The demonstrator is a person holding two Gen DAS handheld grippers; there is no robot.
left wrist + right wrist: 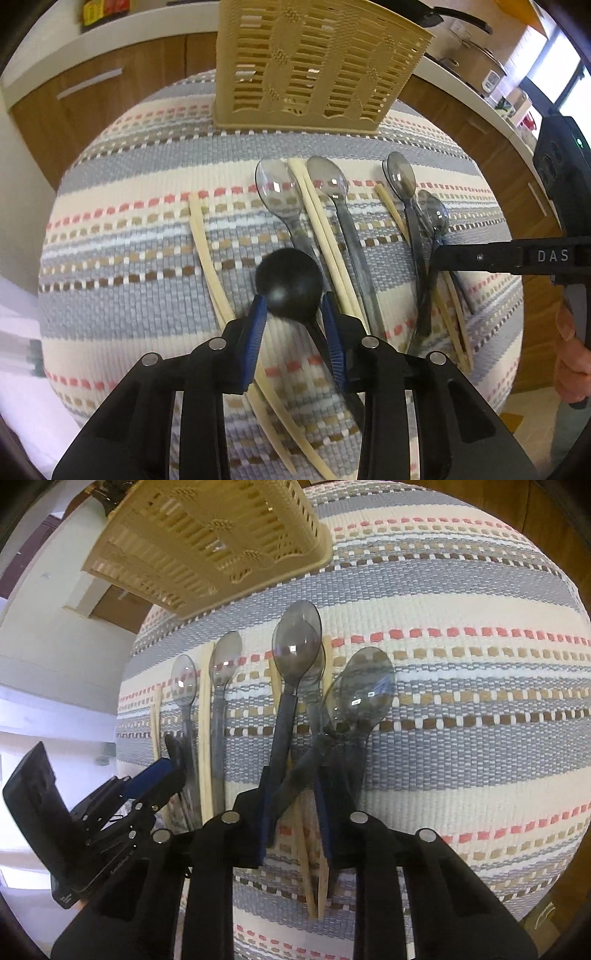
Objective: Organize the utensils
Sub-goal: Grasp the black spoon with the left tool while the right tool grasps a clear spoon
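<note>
A beige slatted utensil holder [314,62] stands at the far side of a striped woven mat [129,229]. Clear grey plastic spoons [332,184] and pale chopsticks [207,251] lie on the mat in front of it. My left gripper [293,306] has its blue pads on either side of a black round spoon [288,284]. My right gripper [291,794] is shut on the handle of a grey spoon [364,690], held among other spoons [295,642]. The holder also shows in the right wrist view [207,542]. The right gripper's finger [517,258] reaches in from the right.
Wooden cabinets [110,96] with a white countertop [155,22] stand behind the mat. Pots and containers [480,62] sit on the counter at the right. The left gripper's body [92,819] is at the left in the right wrist view.
</note>
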